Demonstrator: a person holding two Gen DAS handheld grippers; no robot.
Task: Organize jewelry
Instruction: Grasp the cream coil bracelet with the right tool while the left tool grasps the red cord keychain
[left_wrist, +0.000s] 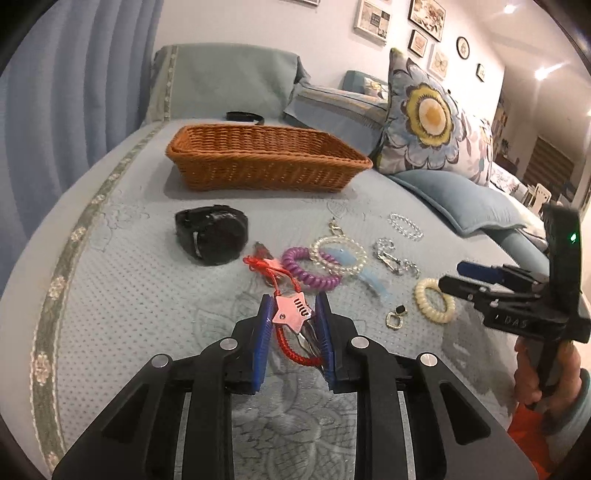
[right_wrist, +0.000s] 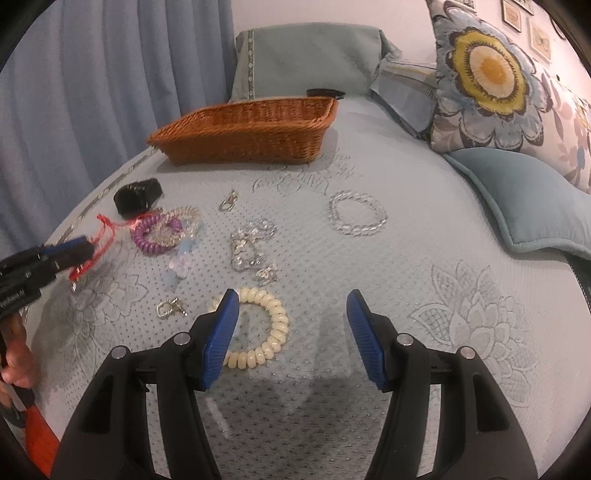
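Observation:
My left gripper (left_wrist: 293, 306) is shut on a red cord bracelet with a pink star charm (left_wrist: 293, 314), just above the bed cover; the cord's far end trails by the purple coil band (left_wrist: 308, 271). It also shows in the right wrist view (right_wrist: 86, 253). My right gripper (right_wrist: 291, 306) is open and empty, its left finger over a cream coil band (right_wrist: 267, 330). A woven basket (left_wrist: 266, 158) stands at the back. A clear bead bracelet (right_wrist: 356, 218), a silver chain (right_wrist: 247, 247) and a gold earring (right_wrist: 168, 308) lie loose.
A black watch (left_wrist: 212, 236) lies left of the jewelry pile. A flowered pillow (left_wrist: 428, 114) and a blue cushion (left_wrist: 465, 199) line the right side. Blue curtains (left_wrist: 74, 92) hang at the left. A black band (left_wrist: 245, 117) lies behind the basket.

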